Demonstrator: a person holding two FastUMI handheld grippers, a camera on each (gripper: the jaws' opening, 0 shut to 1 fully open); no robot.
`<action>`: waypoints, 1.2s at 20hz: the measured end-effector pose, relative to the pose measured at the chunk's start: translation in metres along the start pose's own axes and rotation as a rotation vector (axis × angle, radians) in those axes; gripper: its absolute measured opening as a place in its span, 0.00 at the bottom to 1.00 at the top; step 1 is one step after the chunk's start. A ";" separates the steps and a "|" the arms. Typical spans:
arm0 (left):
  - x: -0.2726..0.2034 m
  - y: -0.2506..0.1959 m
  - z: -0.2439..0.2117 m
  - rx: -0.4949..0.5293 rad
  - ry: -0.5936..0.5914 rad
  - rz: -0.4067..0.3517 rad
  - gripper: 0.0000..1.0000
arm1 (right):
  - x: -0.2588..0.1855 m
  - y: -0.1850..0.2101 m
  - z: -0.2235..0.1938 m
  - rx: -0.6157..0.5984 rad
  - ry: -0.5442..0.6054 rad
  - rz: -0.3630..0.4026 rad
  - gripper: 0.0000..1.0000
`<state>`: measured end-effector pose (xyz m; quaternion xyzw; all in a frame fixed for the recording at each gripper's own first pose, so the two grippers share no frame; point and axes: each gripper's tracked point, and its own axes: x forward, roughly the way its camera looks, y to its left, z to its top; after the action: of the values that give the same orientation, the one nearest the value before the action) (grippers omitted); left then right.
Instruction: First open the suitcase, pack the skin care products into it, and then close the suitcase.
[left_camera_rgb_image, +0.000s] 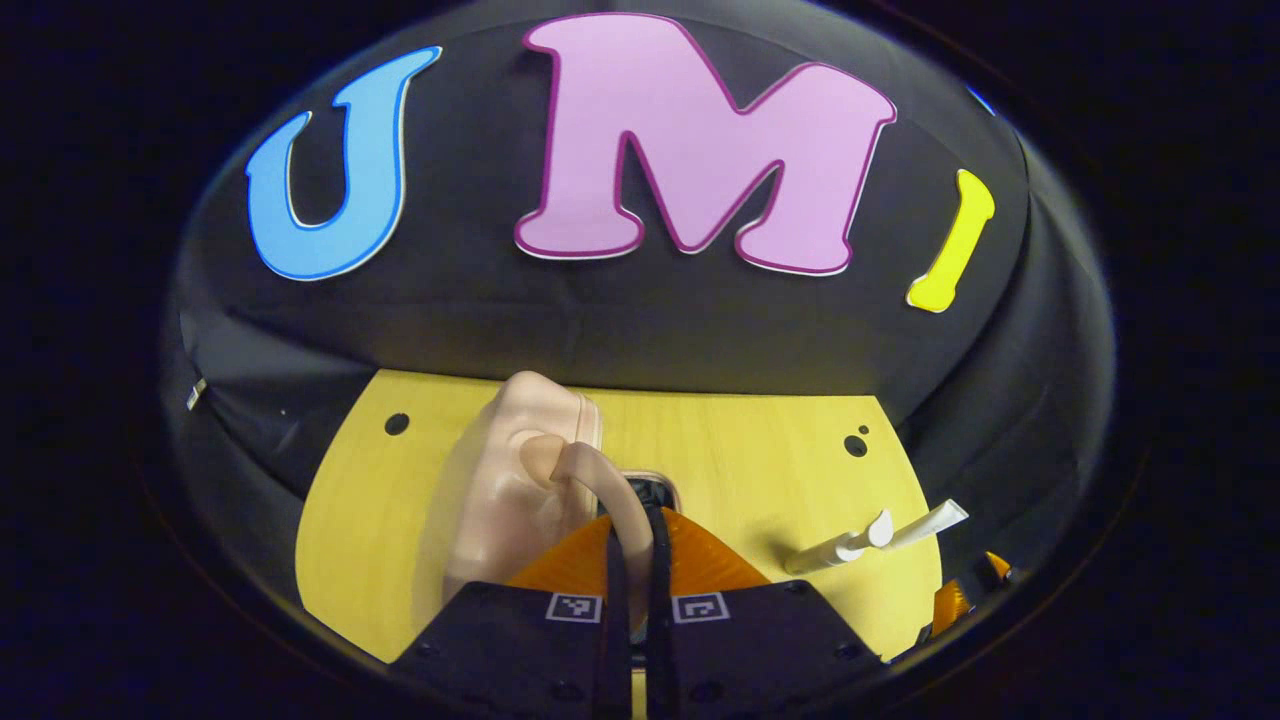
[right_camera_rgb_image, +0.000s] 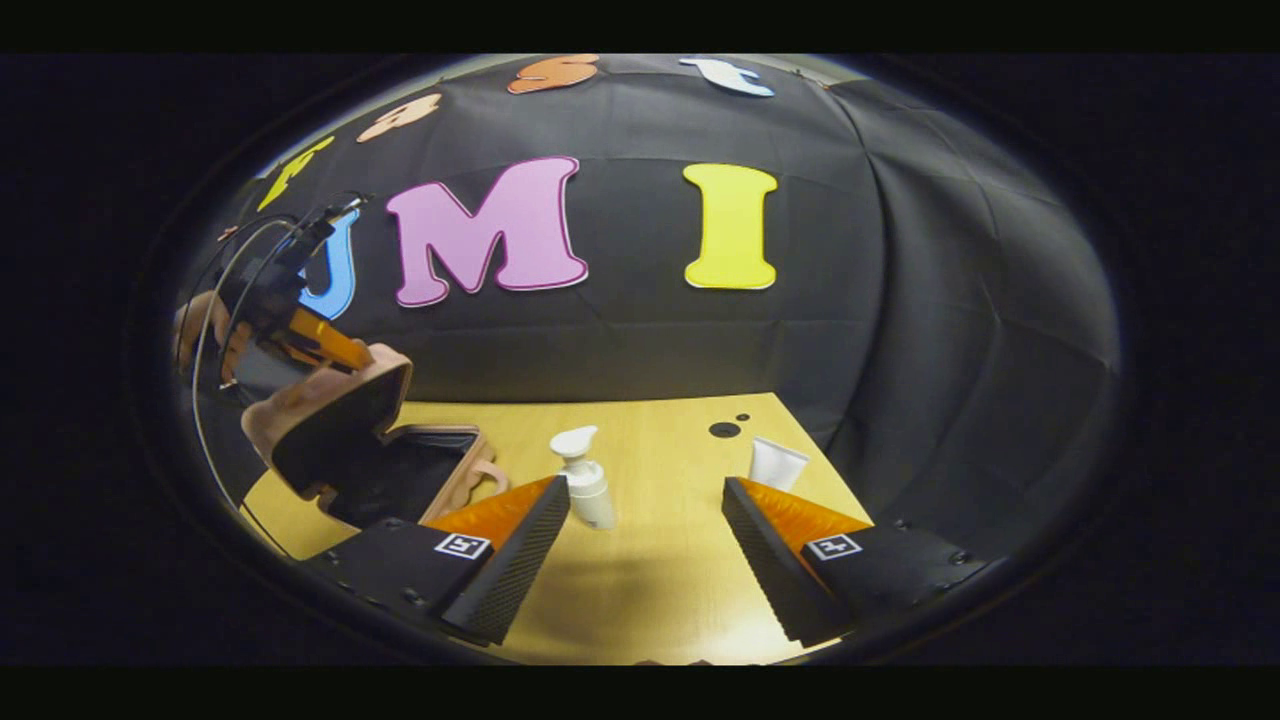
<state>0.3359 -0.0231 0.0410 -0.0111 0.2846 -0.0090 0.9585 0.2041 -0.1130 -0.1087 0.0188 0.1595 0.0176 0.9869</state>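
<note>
A peach-coloured suitcase (right_camera_rgb_image: 400, 480) lies open at the table's left, its dark inside showing. Its lid (right_camera_rgb_image: 335, 420) is raised and tilted. In the left gripper view my left gripper (left_camera_rgb_image: 637, 530) is shut on the lid's curved handle (left_camera_rgb_image: 600, 475); in the right gripper view that gripper (right_camera_rgb_image: 340, 352) sits at the lid's top edge with a hand behind it. A white pump bottle (right_camera_rgb_image: 585, 485) stands upright just right of the suitcase. A white tube (right_camera_rgb_image: 776, 463) stands farther right. My right gripper (right_camera_rgb_image: 645, 560) is open and low over the table, between bottle and tube, touching neither.
The yellow wooden table (right_camera_rgb_image: 660, 600) has round holes near its back edge (right_camera_rgb_image: 724, 430). Black cloth walls close off the back and right side. In the left gripper view the pump bottle (left_camera_rgb_image: 835, 550) and the tube (left_camera_rgb_image: 930, 522) are at the table's right.
</note>
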 end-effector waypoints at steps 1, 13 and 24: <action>-0.004 0.025 0.004 0.031 0.001 0.030 0.11 | -0.002 0.005 0.000 -0.006 -0.001 0.005 0.98; 0.021 0.344 -0.033 0.109 0.027 0.409 0.10 | -0.006 0.005 -0.003 -0.004 -0.015 -0.100 0.98; 0.133 0.425 -0.148 -0.060 0.203 0.403 0.10 | -0.003 0.004 -0.019 -0.016 0.031 -0.183 0.98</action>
<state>0.3707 0.3963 -0.1668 0.0185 0.3760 0.1899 0.9068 0.1952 -0.1090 -0.1255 -0.0038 0.1756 -0.0714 0.9819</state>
